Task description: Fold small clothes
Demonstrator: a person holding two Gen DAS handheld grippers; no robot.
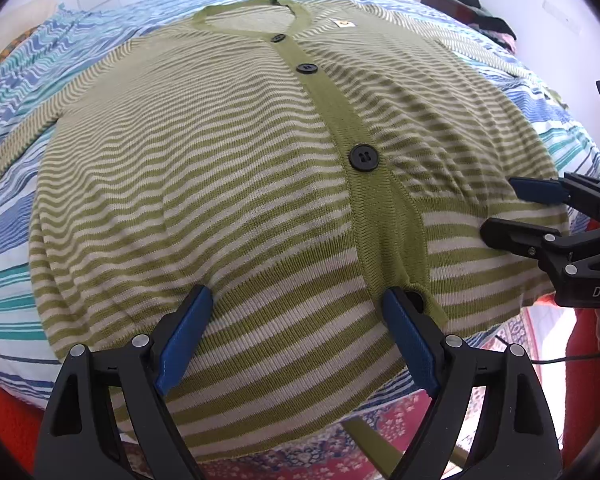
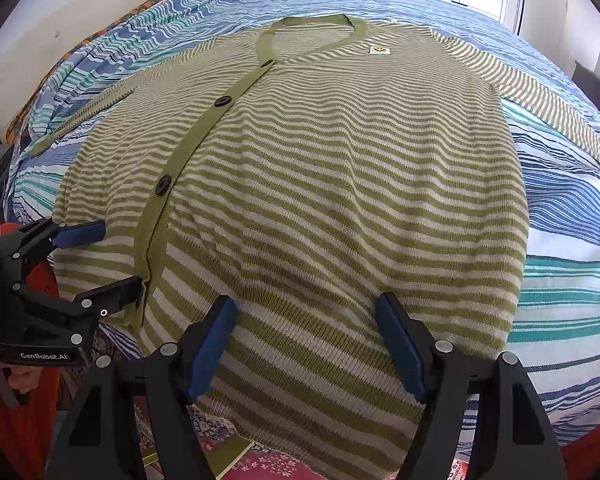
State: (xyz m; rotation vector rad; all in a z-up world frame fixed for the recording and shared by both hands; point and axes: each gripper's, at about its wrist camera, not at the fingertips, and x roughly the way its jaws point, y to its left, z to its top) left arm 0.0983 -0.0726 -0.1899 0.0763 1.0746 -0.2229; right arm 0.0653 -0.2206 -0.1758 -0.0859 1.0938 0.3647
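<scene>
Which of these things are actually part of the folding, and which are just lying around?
Part of the job: striped cardigan, left gripper, right gripper, both open.

Just there: striped bedspread, patterned rug, pile of clothes.

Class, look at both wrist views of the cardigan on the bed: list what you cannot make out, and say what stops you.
1. Cardigan hem: left wrist view, hidden behind the left tongs.
2. Lowest button: left wrist view, half hidden by a blue pad.
3. Chest label: right wrist view, too small to read.
4. Right sleeve cuff: right wrist view, cut off by the edge.
5. Dark pile beyond the bed: left wrist view, too small.
</scene>
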